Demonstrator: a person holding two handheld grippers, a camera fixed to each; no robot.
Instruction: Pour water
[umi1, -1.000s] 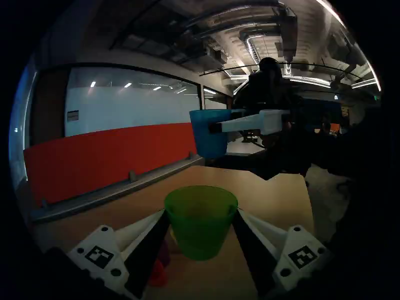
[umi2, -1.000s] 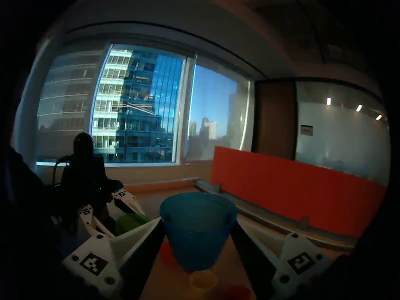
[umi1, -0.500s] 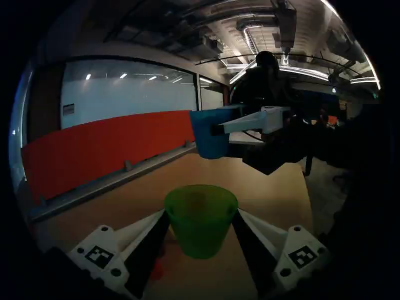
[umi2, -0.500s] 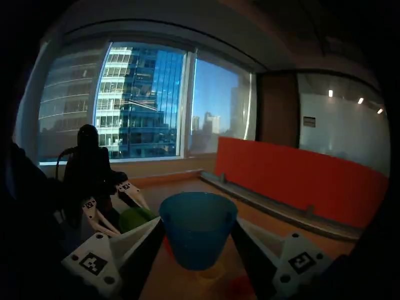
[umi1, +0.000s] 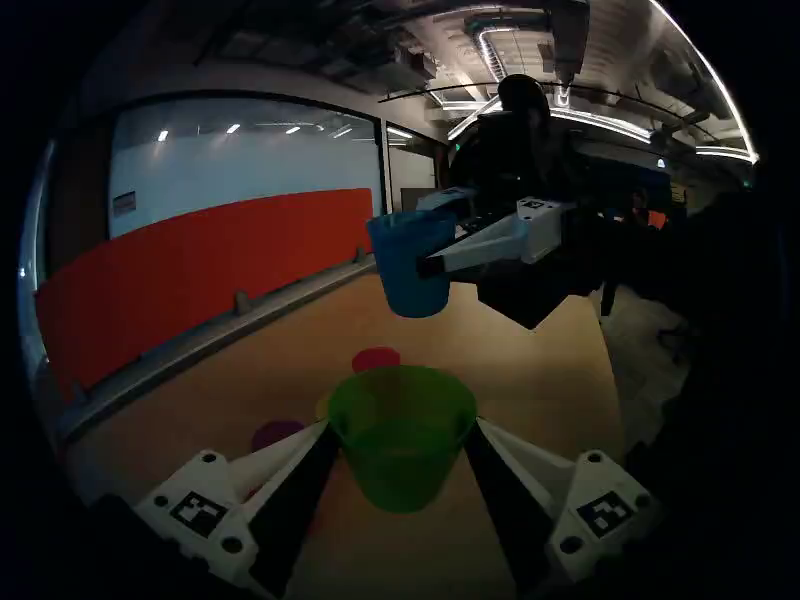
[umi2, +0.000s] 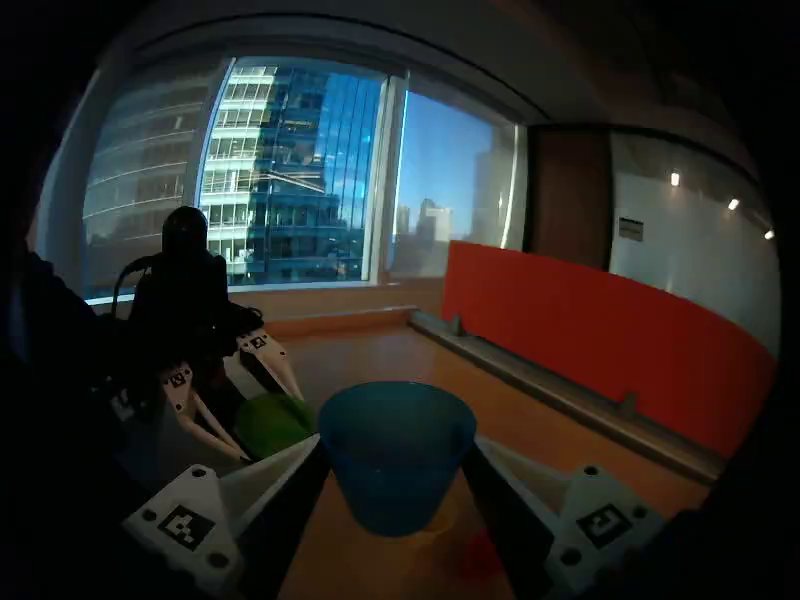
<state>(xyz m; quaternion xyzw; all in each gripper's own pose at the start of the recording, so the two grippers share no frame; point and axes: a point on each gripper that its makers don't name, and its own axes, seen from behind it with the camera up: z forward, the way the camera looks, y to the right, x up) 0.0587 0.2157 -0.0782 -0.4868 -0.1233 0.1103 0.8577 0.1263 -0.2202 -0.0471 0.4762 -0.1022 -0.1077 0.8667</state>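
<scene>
Your right gripper, clamping the blue cup, has dropped nearer above the green cup your left gripper grips; pouring seems imminent.

Two cups are being held above the desk: one green cup and one blue cup. Two grippers are gripping them, one each: left gripper, right gripper. Two small round things are lying mid-desk: one red thing, one purple thing nearer the left edge
</scene>
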